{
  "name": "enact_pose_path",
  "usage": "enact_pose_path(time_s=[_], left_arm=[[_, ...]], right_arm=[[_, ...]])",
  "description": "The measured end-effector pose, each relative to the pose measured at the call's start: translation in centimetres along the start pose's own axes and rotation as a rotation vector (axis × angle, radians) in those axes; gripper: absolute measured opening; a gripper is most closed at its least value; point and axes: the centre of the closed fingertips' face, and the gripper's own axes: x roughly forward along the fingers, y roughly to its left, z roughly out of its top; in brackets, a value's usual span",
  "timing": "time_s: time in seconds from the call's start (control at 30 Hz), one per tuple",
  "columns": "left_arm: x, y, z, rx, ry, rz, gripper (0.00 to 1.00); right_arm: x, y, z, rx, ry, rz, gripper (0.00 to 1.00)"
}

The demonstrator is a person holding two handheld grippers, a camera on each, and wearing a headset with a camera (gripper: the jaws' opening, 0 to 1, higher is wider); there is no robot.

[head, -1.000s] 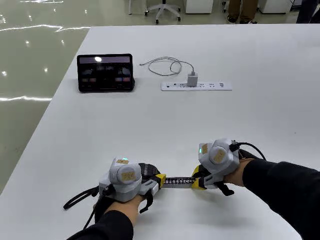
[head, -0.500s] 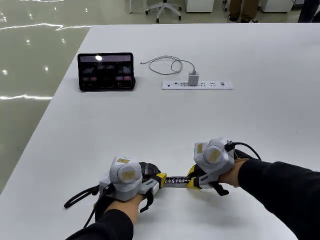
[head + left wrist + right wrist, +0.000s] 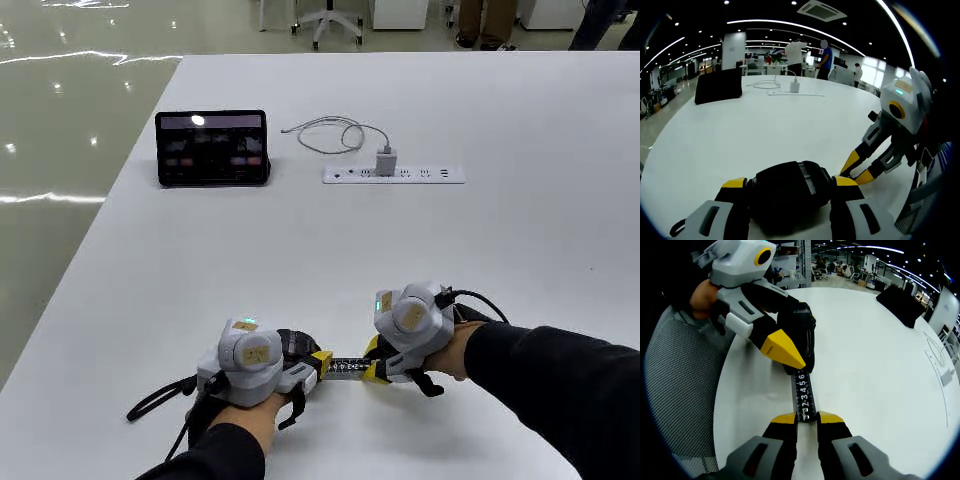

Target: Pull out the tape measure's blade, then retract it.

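Observation:
The black tape measure case [image 3: 790, 192] sits on the white table [image 3: 400, 240], with my left gripper [image 3: 790, 182] shut on it between the yellow-tipped fingers. In the head view the case [image 3: 297, 347] lies at the near edge and my left gripper [image 3: 312, 364] holds it. A short length of blade [image 3: 803, 392] with printed numbers runs from the case [image 3: 799, 337] to my right gripper [image 3: 804, 418], which is shut on the blade's end. The blade [image 3: 346, 369] spans the small gap to my right gripper [image 3: 371, 370].
A dark tablet [image 3: 211, 146] stands at the back left. A white power strip [image 3: 393, 173] with a charger and a looped cable [image 3: 330, 130] lies behind the middle. A black strap [image 3: 160, 395] trails left of my left hand. People stand far off.
My right gripper has moved left toward the case with the blade's end in it, so the exposed blade is shorter. The left gripper and case have stayed put.

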Motion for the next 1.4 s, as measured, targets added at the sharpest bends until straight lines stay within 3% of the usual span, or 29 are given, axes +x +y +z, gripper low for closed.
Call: enact_pose_path(time_s=[0.6,0.73,1.1,1.17,1.4], left_arm=[[0.0,0.0,0.0,-0.001,-0.007,0.002,0.61],[0.0,0.0,0.1,-0.001,-0.007,0.002,0.61],[0.0,0.1,0.2,-0.014,-0.010,-0.008,0.61],[0.0,0.2,0.2,-0.024,-0.012,-0.008,0.61],[0.0,0.1,0.1,-0.013,-0.011,-0.013,0.60]], right_arm=[[0.6,0.2,0.9,0.005,0.008,-0.004,0.11],[0.7,0.3,1.1,-0.028,-0.011,0.000,0.11],[0.9,0.6,1.6,-0.031,-0.053,-0.012,0.10],[1.0,0.5,1.7,0.004,-0.066,-0.016,0.10],[1.2,0.6,2.0,0.009,-0.072,-0.008,0.10]])
